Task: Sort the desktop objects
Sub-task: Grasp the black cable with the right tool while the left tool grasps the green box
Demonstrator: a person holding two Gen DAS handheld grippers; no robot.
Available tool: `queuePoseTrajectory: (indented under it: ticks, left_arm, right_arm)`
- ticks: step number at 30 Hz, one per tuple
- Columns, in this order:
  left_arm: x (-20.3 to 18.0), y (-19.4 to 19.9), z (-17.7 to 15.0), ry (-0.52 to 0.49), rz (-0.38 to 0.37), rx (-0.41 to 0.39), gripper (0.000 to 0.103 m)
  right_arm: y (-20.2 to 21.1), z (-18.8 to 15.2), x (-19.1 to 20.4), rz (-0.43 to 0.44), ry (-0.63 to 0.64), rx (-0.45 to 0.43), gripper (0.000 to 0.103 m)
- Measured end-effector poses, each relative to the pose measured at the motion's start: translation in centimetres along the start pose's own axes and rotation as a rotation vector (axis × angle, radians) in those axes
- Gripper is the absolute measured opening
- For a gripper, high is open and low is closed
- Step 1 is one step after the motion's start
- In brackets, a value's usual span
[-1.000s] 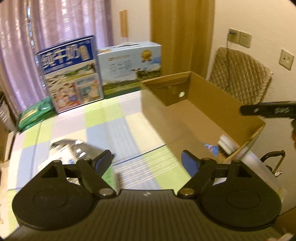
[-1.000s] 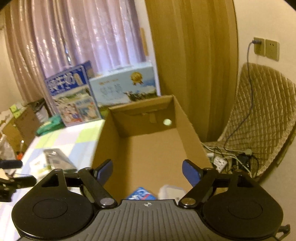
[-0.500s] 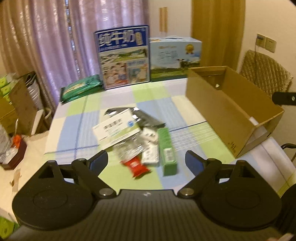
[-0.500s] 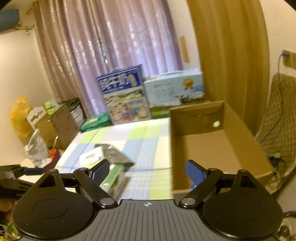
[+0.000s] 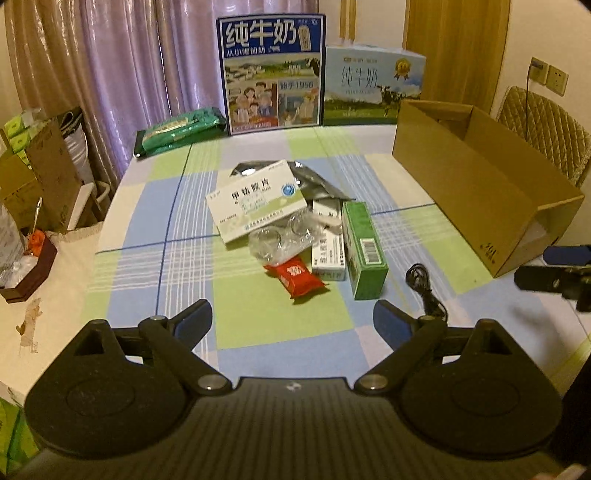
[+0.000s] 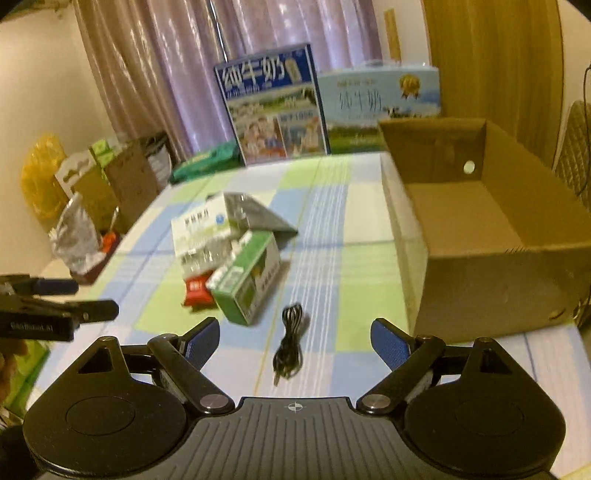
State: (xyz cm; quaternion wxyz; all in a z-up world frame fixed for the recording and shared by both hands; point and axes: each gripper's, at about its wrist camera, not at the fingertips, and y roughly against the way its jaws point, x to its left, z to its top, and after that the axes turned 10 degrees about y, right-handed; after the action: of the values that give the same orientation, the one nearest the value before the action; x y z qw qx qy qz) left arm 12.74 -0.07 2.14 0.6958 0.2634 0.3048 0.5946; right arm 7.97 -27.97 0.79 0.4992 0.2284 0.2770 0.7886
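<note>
The tall blue milk carton (image 5: 272, 74) at the back of the desk (image 5: 258, 325) carries the large characters 纯牛奶, and lower on it the number 1956. The pale blue carton (image 5: 373, 86) beside it shows 纯牛奶 too, with "PURE MILK" in small letters under it. The white medicine box (image 5: 255, 201) on the pile reads 甲钴胺片. The green box (image 5: 364, 249) shows a barcode; its numbers are too small to read.

Purple curtains (image 5: 110, 62) hang across the upper left, a tan drape (image 5: 454, 40) at the upper right. Cream wall (image 5: 543, 29) with outlets (image 5: 546, 75) fills the right edge, above a quilted chair (image 5: 543, 125). Cardboard boxes (image 6: 122, 181) stand at the left. Light is dim and warm.
</note>
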Motion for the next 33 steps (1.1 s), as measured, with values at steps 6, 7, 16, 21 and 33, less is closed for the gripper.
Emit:
queuePoseTrajectory:
  ticks: [6, 7, 16, 21, 33]
  left_arm:
    - [0.3, -2.9, -0.8, 0.018, -0.017, 0.038, 0.092]
    - [0.3, -3.4, -0.9, 0.015, -0.017, 0.041, 0.092]
    - [-0.2, -6.7, -1.2, 0.007, -0.061, -0.006, 0.092]
    - [0.3, -8.6, -1.6, 0.033, -0.069, -0.024, 0.091]
    - [-0.1, -9.9, -2.2, -0.002, -0.081, -0.001, 0.091]
  right_arm:
    - [-3.0, -1.1, 0.3, -0.005, 0.015, 0.036, 0.086]
    - [-3.5, -1.2, 0.4, -0.004, 0.018, 0.040, 0.086]
    - [-8.5, -2.5, 0.5, -0.006, 0.030, 0.095, 0.065]
    - [-9.8, -2.7, 0.7, 0.003, 0.039, 0.121, 0.058]
    - [-11.6, -3.0, 2.4, -0.046, 0.143, 0.126, 0.040]
